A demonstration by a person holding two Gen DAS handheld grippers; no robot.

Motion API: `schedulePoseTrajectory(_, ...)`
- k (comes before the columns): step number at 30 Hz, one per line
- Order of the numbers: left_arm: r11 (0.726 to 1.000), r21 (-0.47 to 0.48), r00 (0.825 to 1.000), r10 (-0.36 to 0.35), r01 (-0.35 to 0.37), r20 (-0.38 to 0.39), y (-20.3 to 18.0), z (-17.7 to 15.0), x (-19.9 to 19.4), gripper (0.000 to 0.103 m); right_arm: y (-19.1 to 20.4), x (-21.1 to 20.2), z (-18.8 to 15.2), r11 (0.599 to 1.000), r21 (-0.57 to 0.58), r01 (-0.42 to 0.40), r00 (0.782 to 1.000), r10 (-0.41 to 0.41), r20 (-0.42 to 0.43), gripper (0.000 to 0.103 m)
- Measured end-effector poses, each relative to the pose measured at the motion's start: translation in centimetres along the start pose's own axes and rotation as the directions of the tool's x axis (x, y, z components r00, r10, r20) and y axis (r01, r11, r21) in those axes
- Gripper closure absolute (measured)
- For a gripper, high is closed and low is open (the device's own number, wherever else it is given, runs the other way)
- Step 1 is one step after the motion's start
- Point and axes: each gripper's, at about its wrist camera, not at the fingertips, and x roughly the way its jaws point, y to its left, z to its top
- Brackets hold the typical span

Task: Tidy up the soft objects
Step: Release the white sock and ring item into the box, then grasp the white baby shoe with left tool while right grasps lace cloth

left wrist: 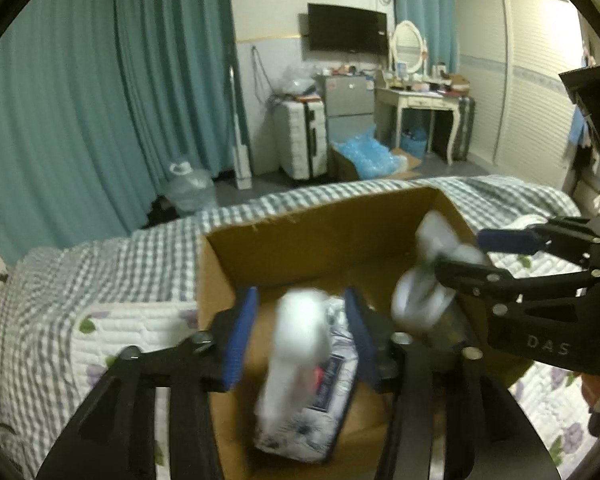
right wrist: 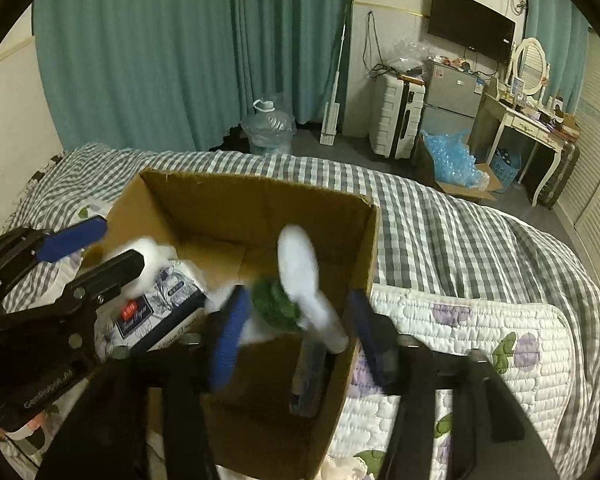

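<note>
Left gripper: your black two-finger gripper with blue pads (left wrist: 300,336) hangs over the near left part of the open brown cardboard box (left wrist: 312,220); its jaws stand apart and press on nothing.
Object at the left jaws: a blurred white soft item (left wrist: 300,332) sits in the gap between the pads, touching neither as far as you can tell; its shape is smeared, so you cannot tell what it is.
Tissue pack: a soft rectangular pack in white wrap with a grey-blue flower print and a dark blue label (left wrist: 324,392) lies tilted inside the box, under that white item.
Box: it stands on the grey-and-white checked bedcover (left wrist: 100,264), just beside a white quilted pad with purple flowers (right wrist: 480,320).
Right gripper: your second black gripper with blue pads (right wrist: 296,332) is over the near right part of the box, jaws spread wide and gripping nothing.
Object at the right jaws: a white elongated soft piece (right wrist: 300,264), blurred, stands tilted between the pads with a crumpled green soft lump (right wrist: 276,300) at its base, both inside the box rim.
Dark object: a dark, narrow, blurred thing (right wrist: 308,380) stands upright against the box's right wall.
</note>
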Motion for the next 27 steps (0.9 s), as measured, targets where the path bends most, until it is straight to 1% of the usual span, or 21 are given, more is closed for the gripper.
schedulePoseTrajectory(2,1.0,-0.003,1.0,0.01,-0.01,0.015,0.2,0.1,-0.4,0.045,0.0,-0.3,-0.1,1.0,0.006,0.003,1.0,-0.003,0.017,0.027)
schedulePoseTrajectory(4,1.0,-0.008,1.0,0.013,-0.013,0.023,0.5,0.3,-0.9,0.044,0.0,-1.0,-0.2,1.0,0.012,0.02,0.999,-0.021,0.036,0.026)
schedulePoseTrajectory(7,1.0,-0.014,0.999,0.025,-0.025,0.035,0.7,0.8,-2.1,0.043,-0.1,-2.6,-0.3,0.999,0.025,0.028,0.998,-0.029,0.056,0.022)
schedulePoseTrajectory(9,0.999,-0.021,0.998,0.039,-0.038,0.054,0.7,1.3,-3.5,0.042,-0.2,-4.3,-0.3,0.999,0.029,0.038,0.996,-0.04,0.077,0.019)
schedulePoseTrajectory(12,0.999,-0.033,0.993,0.02,-0.016,0.113,0.8,2.2,-6.7,0.041,-0.1,-7.4,-0.1,0.998,0.034,0.056,0.992,-0.06,0.115,0.014)
schedulePoseTrajectory(14,0.999,-0.037,0.989,0.024,-0.019,0.146,0.6,2.7,-9.0,0.029,0.0,-9.8,0.0,0.997,0.031,0.069,0.987,-0.072,0.142,0.012)
schedulePoseTrajectory(15,0.999,-0.039,0.985,0.034,-0.028,0.169,0.5,2.9,-10.3,0.026,0.1,-11.1,0.0,0.997,0.029,0.076,0.985,-0.08,0.156,0.01)
schedulePoseTrajectory(16,0.998,-0.041,0.981,0.044,-0.037,0.188,0.5,3.2,-11.4,0.016,0.2,-12.4,0.0,0.996,0.026,0.085,0.982,-0.088,0.169,0.009)
schedulePoseTrajectory(17,0.998,-0.042,0.977,0.046,-0.038,0.206,0.5,3.3,-12.5,0.013,0.3,-13.6,0.0,0.995,0.024,0.093,0.979,-0.096,0.181,0.009)
schedulePoseTrajectory(20,0.998,-0.051,0.967,0.05,-0.038,0.25,0.5,3.4,-16.0,0.012,1.0,-17.2,-0.4,0.995,0.016,0.1,0.973,-0.102,0.206,0.007)
schedulePoseTrajectory(23,0.998,-0.052,0.964,0.037,-0.025,0.262,0.8,3.1,-18.3,0.012,2.0,-20.7,-1.3,0.993,-0.004,0.119,0.965,-0.115,0.235,0.003)
schedulePoseTrajectory(27,0.999,-0.039,0.959,0.028,-0.018,0.282,1.0,1.3,-20.9,0.012,3.7,-23.7,-3.2,0.99,-0.029,0.139,0.956,-0.126,0.266,0.002)
